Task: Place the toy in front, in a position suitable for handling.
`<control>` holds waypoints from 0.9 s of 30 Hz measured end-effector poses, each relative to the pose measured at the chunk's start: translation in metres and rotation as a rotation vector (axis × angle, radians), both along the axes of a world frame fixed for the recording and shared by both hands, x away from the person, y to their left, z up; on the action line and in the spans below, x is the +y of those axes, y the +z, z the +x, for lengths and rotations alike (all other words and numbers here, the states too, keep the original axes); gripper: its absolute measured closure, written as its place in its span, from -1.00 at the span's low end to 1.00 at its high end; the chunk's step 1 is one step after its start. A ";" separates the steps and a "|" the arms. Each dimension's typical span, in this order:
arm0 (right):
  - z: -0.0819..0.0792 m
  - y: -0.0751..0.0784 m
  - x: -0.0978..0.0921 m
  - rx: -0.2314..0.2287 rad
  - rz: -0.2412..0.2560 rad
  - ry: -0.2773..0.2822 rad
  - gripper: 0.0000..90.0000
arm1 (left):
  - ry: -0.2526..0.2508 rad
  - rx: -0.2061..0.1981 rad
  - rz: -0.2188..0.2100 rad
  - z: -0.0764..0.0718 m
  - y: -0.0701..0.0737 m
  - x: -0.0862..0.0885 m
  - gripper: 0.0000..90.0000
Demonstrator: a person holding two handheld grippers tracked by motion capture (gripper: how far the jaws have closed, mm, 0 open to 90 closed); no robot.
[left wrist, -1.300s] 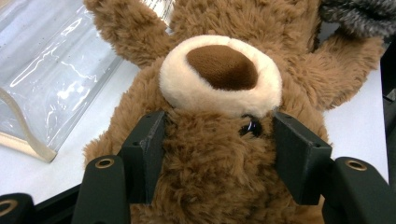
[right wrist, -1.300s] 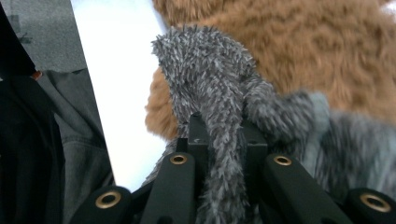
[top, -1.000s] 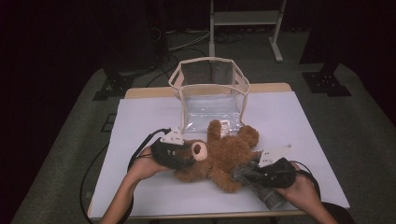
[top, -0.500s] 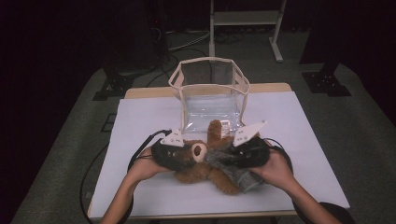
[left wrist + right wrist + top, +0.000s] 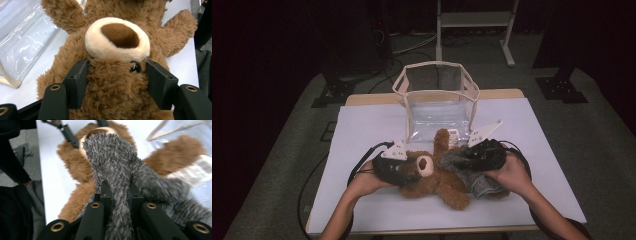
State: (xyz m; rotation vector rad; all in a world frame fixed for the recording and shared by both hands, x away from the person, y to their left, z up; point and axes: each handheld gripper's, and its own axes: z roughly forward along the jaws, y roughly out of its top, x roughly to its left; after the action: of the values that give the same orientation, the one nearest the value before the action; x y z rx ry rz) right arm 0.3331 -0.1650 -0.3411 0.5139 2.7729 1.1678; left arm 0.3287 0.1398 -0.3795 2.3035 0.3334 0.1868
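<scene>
A: Where is the teddy bear (image 5: 439,176)?
B: On its back on the white table (image 5: 362,130), just in front of the clear bag (image 5: 437,100).
A: And the grippers?
B: The left gripper (image 5: 116,75) clamps the bear's head; the right gripper (image 5: 117,195) is closed tight on a grey fuzzy cloth (image 5: 112,157) draped over the bear.

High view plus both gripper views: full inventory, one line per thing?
Teddy bear: 1, brown with cream muzzle, on its back at table front centre.
Grey fuzzy cloth: 1, grey, draped over the bear's right side.
Clear bag: 1, transparent with beige trim, upright behind the bear.
Table: 1, white top.
White frame: 1, on the floor beyond the table.
Left gripper: 1, black, jaws clamped on the bear's head.
Right gripper: 1, black, jaws shut on the grey cloth.
Hands: 2, holding the grippers.
</scene>
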 end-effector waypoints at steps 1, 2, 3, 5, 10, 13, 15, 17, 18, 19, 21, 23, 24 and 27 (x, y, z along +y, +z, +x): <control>0.003 0.001 -0.002 0.003 0.001 -0.008 0.74 | 0.002 0.002 -0.002 0.000 0.000 0.000 -0.16; 0.005 0.001 -0.003 0.018 0.003 -0.012 0.74 | 0.004 0.002 -0.001 0.001 0.000 0.000 -0.16; 0.007 -0.001 -0.003 0.031 0.011 -0.007 0.74 | 0.002 0.000 0.002 0.001 0.001 0.001 -0.18; 0.008 -0.006 -0.001 0.052 0.006 0.001 0.74 | -0.001 -0.001 -0.003 0.002 0.004 0.001 -0.22; 0.001 -0.014 -0.003 0.071 0.021 0.019 0.74 | -0.003 0.016 -0.026 0.001 0.010 -0.005 -0.39; -0.006 -0.014 -0.003 0.077 0.016 0.040 0.74 | -0.029 0.011 -0.004 -0.001 0.011 -0.013 -0.40; -0.009 -0.012 -0.001 0.053 0.002 0.045 0.74 | -0.042 0.007 0.011 -0.002 0.011 -0.016 -0.30; -0.010 -0.009 0.003 0.037 -0.002 0.052 0.75 | -0.043 0.009 0.018 -0.002 0.010 -0.017 -0.24; -0.009 -0.008 0.006 0.036 0.001 0.052 0.74 | -0.044 0.009 0.018 -0.003 0.010 -0.018 -0.22; -0.008 -0.007 0.010 0.034 0.001 0.058 0.75 | -0.046 0.009 0.021 -0.004 0.010 -0.018 -0.22; -0.005 -0.006 0.021 0.030 -0.002 0.070 0.75 | -0.054 0.002 0.031 -0.005 0.010 -0.019 -0.21; -0.001 -0.008 0.032 0.034 -0.004 0.084 0.75 | -0.062 -0.003 0.034 -0.007 0.009 -0.020 -0.21; 0.002 -0.009 0.037 0.030 -0.002 0.093 0.75 | -0.065 -0.008 0.042 -0.008 0.008 -0.019 -0.21; 0.006 -0.010 0.045 0.033 -0.021 0.113 0.75 | -0.066 -0.010 0.040 -0.010 0.007 -0.017 -0.20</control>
State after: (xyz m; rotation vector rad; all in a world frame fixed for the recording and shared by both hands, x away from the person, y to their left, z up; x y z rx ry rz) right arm 0.3388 -0.1196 -0.3511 0.3820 2.8734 1.1608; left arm 0.3188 0.1231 -0.3729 2.3482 0.2498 0.1736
